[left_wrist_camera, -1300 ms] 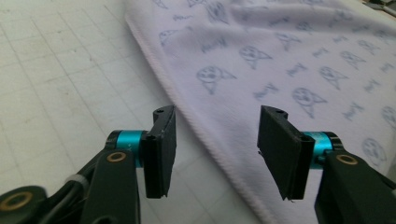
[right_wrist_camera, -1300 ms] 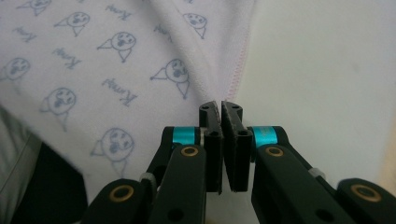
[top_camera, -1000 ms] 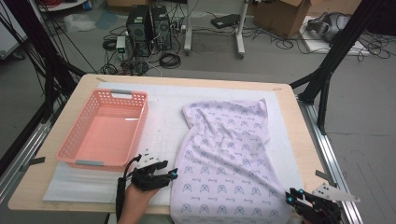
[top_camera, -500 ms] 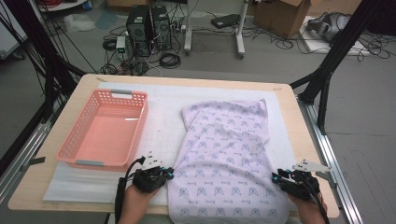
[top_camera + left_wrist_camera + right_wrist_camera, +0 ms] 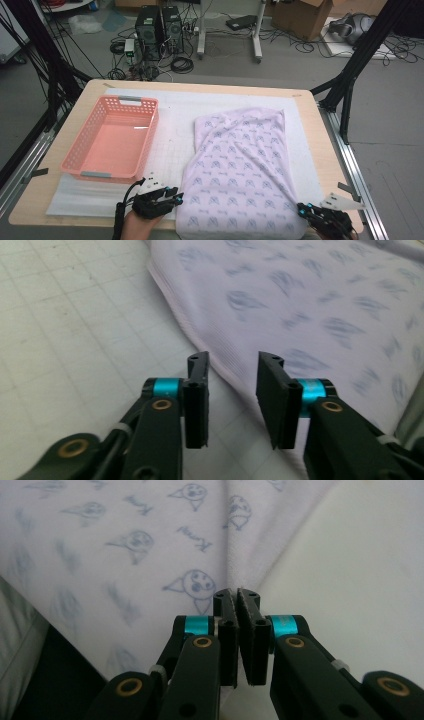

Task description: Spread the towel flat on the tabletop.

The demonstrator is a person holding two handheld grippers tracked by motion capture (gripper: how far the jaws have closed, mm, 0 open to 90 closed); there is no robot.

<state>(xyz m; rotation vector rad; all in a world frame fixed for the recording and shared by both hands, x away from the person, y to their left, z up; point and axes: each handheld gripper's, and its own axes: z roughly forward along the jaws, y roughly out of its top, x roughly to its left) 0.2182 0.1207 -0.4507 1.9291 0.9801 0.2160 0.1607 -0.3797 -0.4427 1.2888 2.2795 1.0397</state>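
Left gripper: matte black jaws, cyan collars, brass-coloured screws, black cable. Right gripper: same build, apparently serrated pads, grey three-cornered plate.

white patterned cloth, spread flat on table

Soft matt printed cloth with a ribbed hem, a pink plastic lattice basket, a pale wood-look table under a white gridded foam-like mat.
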